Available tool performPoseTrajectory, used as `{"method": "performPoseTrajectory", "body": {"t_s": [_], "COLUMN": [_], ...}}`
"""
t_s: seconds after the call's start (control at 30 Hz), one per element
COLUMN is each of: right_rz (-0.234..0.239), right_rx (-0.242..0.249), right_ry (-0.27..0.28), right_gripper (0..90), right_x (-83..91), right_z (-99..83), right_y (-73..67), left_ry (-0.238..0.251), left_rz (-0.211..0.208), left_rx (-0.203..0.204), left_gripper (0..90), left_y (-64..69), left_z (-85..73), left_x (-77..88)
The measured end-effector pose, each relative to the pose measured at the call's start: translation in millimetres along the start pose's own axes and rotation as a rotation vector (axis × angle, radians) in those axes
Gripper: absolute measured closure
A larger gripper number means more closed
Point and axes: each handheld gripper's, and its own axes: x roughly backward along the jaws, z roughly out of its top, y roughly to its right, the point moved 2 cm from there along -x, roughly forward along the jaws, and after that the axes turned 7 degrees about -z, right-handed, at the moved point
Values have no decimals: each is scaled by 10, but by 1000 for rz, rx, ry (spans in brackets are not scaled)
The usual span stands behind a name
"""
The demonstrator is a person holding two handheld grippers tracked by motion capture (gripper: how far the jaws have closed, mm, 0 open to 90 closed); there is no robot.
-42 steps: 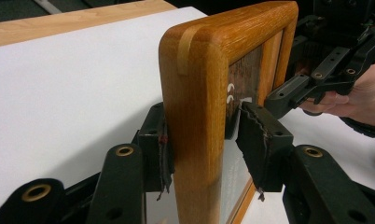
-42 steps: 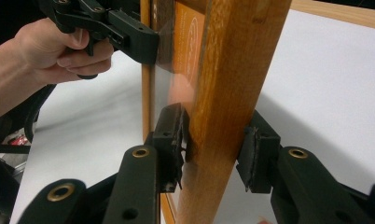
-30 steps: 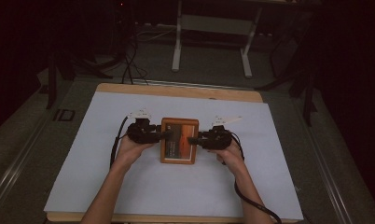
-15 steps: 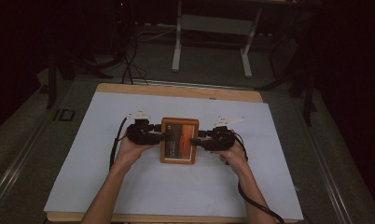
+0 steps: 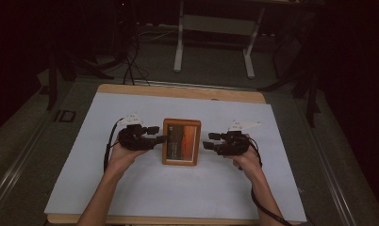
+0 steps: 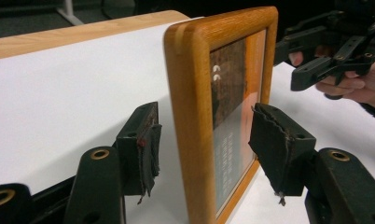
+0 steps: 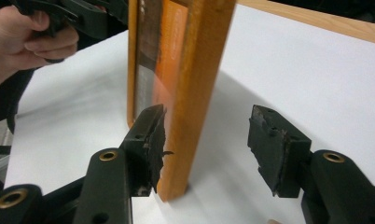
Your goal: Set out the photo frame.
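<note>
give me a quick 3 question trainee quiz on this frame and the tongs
1. True or false: the left tongs are clamped shut on the wooden picture frame.
2. What covers the table? A) green cloth B) white sheet C) bare metal
3. Fill in: in the high view the right tongs sit to the frame's ____ side, apart from it.

Key: 1 false, the jaws straddle its edge, open. 2 B. 3 right.

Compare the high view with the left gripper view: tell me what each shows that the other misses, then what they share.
High view alone: the whole white table sheet, both forearms, and the metal stand legs beyond the table.

Left gripper view alone: the left gripper with its jaws open astride the frame's edge, and their worn black pads.

Both: the wooden picture frame and the right gripper, clear of it.
</note>
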Motion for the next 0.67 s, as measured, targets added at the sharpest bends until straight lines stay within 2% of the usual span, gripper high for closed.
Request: {"method": "performPoseTrajectory", "body": {"t_s": [0.2,0.27,0.4,0.57,0.67], "right_rz": [-54,-87,-135,-169,-211], "right_rx": [-20,-40,-89,-124,-128], "right_ry": [1,-9,-29,-54,-84], "right_gripper": [445,442,432,422,405], "right_x": [162,211,294,334,340], "right_z": [-87,-135,-241,-383,-481], "right_y": [38,63,121,164,192], "left_ry": [8,15,31,1,-68], "left_rz": [47,73,114,208,327], "left_rx": [-3,-2,30,90,95], "left_gripper": [428,427,429,424,407], "left_y": [39,62,71,34,17], "left_z": [-131,-211,-423,-686,-808], "left_x": [164,238,347,406,395]}}
